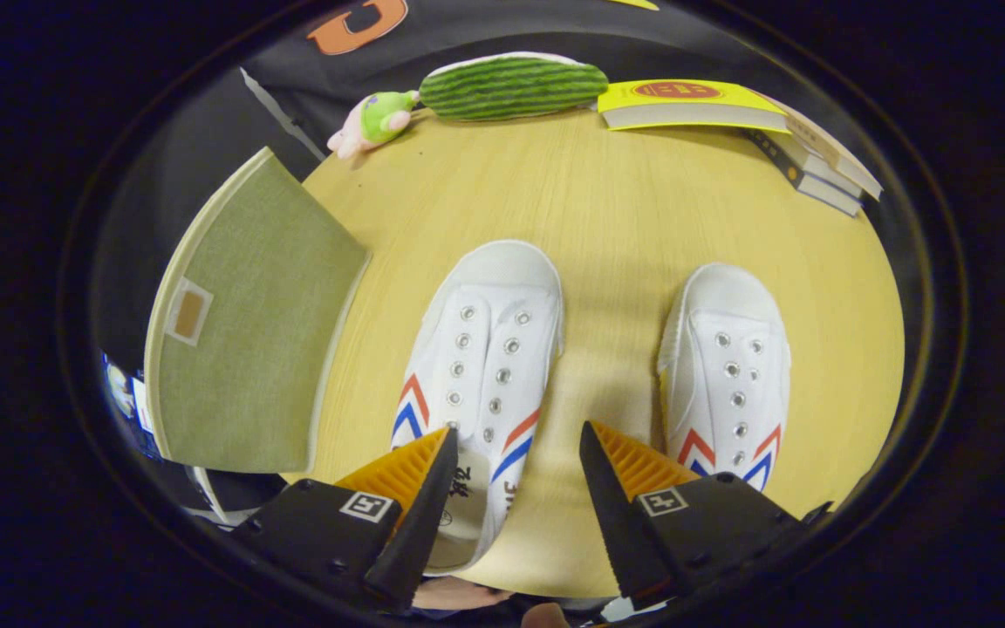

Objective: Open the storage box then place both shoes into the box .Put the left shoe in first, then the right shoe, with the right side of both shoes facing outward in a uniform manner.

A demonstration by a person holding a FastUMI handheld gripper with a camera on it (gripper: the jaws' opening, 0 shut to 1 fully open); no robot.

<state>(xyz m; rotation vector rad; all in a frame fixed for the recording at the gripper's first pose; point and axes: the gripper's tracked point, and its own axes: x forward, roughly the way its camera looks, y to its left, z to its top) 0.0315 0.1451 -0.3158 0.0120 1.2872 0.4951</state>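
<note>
Spread wide apart, the jaws [516, 436] gripped nothing and hung above the near part of the round wooden desk [607, 218], with bare desk showing in the gap between the two fingers.

Farthest left, the storage box [249, 331] sat at the left edge of the desk, partly overhanging it. Its green fabric lid was closed, with a small tan tag near its left side. Beyond the box, at the far left of the desk, lay a small pink and green plush toy [376, 120], and just right of it a long green striped plush cucumber [511, 85] lay along the far edge, the two nearly touching.

Right of the box, the left shoe [485, 358] rested on the desk with its toe pointing away. It was white canvas with metal eyelets and red and blue chevrons on both sides. Its heel end ran under the left finger, which overlapped the shoe opening from above; whether the finger touched the shoe could not be told. The shoe's right side lay in the gap between the fingers.

Further right, well apart from the first, the right shoe [729, 366] of the same make also pointed its toe away, its heel end partly behind the right finger.

At the far right of the desk, a yellow-covered book [686, 103] lay flat, with a stack of books [816, 161] just beside it toward the right edge.
</note>
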